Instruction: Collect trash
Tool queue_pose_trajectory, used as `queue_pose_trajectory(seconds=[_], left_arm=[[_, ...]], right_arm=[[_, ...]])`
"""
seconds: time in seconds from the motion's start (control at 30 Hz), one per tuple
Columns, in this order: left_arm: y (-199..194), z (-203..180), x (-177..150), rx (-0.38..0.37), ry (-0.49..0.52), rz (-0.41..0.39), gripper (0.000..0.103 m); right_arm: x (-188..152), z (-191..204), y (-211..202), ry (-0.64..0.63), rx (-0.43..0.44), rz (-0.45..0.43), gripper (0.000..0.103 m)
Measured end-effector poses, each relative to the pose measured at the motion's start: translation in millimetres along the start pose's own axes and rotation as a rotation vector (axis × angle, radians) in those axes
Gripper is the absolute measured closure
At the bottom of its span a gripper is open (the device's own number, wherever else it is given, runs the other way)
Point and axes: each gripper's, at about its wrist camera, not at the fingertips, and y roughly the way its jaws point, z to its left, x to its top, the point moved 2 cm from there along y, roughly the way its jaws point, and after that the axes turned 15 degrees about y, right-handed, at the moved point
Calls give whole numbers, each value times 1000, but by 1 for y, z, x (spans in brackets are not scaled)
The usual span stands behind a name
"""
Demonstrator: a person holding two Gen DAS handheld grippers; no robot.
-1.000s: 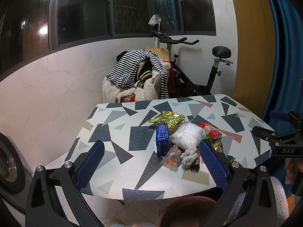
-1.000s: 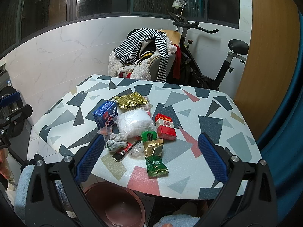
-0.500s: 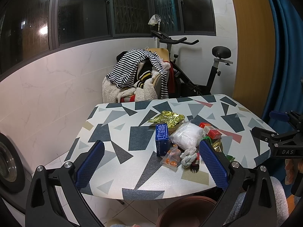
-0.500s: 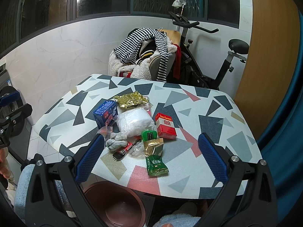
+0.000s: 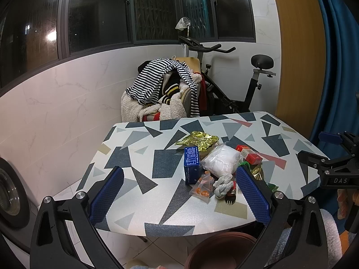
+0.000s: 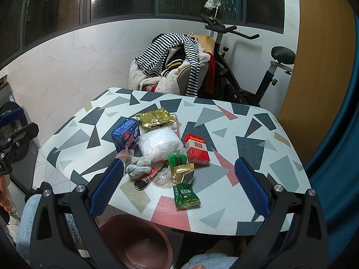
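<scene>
A pile of trash lies on the patterned table [image 6: 246, 148]: a blue box [image 6: 126, 134], a gold foil packet [image 6: 156, 117], a white plastic bag [image 6: 160, 144], a red cigarette box [image 6: 196, 149], a green wrapper [image 6: 186, 196], a gold wrapper [image 6: 182, 174], crumpled tissue [image 6: 136, 169] and a black fork [image 6: 145, 179]. A brown bin [image 6: 136, 242] stands below the table's near edge. My right gripper [image 6: 179, 190] is open and empty, above the near edge. My left gripper [image 5: 179, 197] is open and empty, left of the pile, with the blue box [image 5: 191, 164] ahead.
A chair heaped with striped clothes [image 6: 175, 53] and an exercise bike [image 6: 246, 67] stand behind the table. A washing machine [image 5: 11, 197] is at the left. A blue curtain [image 5: 336, 56] and wooden panel [image 6: 320, 56] are at the right.
</scene>
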Motion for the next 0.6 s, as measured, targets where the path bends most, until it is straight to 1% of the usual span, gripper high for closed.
queue_pose_trajectory(seconds=[0.07,0.13,0.2,0.27,0.33,0.43,0.5,0.6], left_arm=[[0,0,0,0,1,-2,5],[1,-3,0,23,37,5,5],[4,-5,-2,5,52,9,5],[9,-4,-6,-29,31,17,5],[14,-3,-13,-41,10,30,5],[25,0,-22,-30,-2,48,5],[33,2,-27,-29,-15,54,5],[41,3,-33,-4,-23,53,5]], right_arm=[[0,0,0,-1,0,-3,6],[-4,-10,-1,-1,1,-18,6],[-4,-10,1,6,0,-25,6],[-7,-14,1,32,-11,-41,6],[-3,-21,-1,55,-9,-43,6],[-6,-41,6,105,-22,-43,6],[-8,-47,13,120,-32,-36,6],[-16,-56,27,137,-28,-7,6]])
